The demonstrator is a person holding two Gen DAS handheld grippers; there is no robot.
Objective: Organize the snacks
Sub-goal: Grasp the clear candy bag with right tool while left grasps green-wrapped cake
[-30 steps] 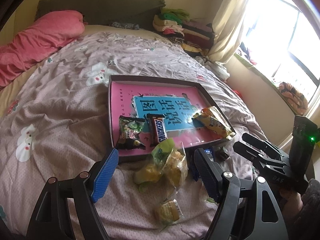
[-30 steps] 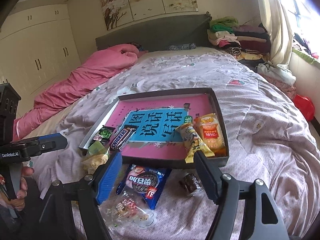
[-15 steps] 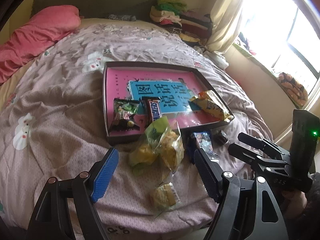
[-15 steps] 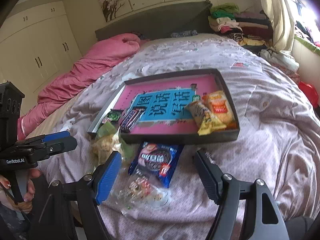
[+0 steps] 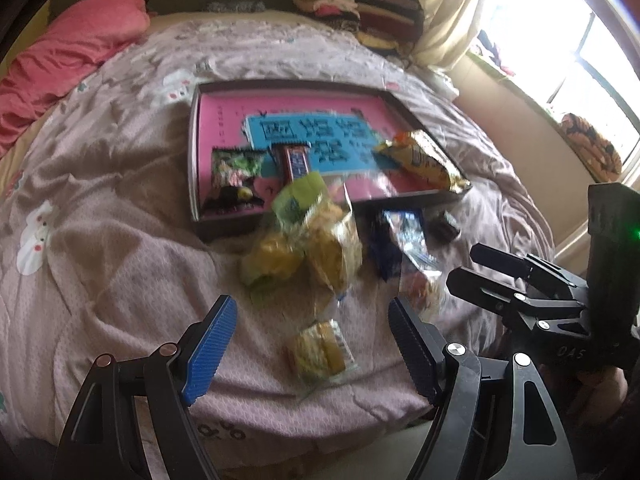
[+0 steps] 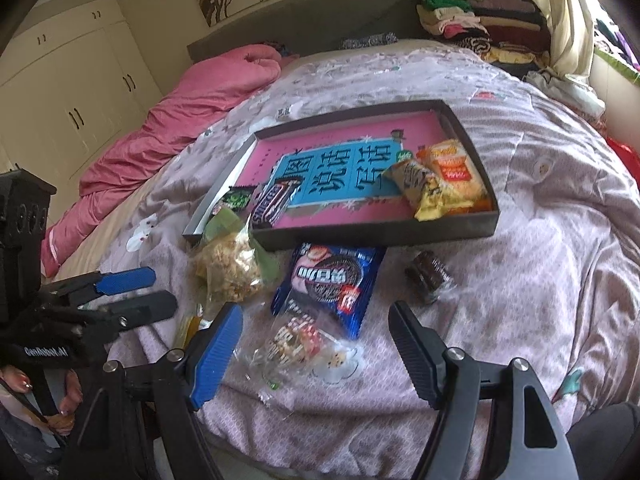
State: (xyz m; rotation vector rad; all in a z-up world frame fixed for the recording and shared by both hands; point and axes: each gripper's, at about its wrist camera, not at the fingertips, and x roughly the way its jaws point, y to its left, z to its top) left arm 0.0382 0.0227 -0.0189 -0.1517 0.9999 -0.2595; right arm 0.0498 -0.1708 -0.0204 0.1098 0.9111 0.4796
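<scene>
A dark tray [image 6: 376,232] with a pink and blue lining lies on the bed, holding a Snickers bar [image 6: 274,202], a green packet [image 5: 234,168] and yellow packets [image 6: 434,186]. In front of it lie loose snacks: a clear bag of yellow cakes [image 5: 320,240], a small yellow packet [image 5: 322,350], a blue Oreo pack [image 6: 332,280], a clear candy bag [image 6: 296,346] and a dark wrapped sweet [image 6: 428,276]. My left gripper [image 5: 310,344] is open above the small yellow packet. My right gripper [image 6: 316,344] is open above the candy bag. Neither touches anything.
The pale floral bedspread [image 6: 540,208] covers the bed, with a pink duvet [image 6: 192,100] at the far left and folded clothes [image 6: 472,20] by the headboard. The bed's front edge runs just below both grippers. A bright window [image 5: 560,40] is at the right.
Both grippers have tipped downward and come closer to the loose snacks, so the tray sits higher in each view. Jaws stay wide apart and nothing has been picked up.
</scene>
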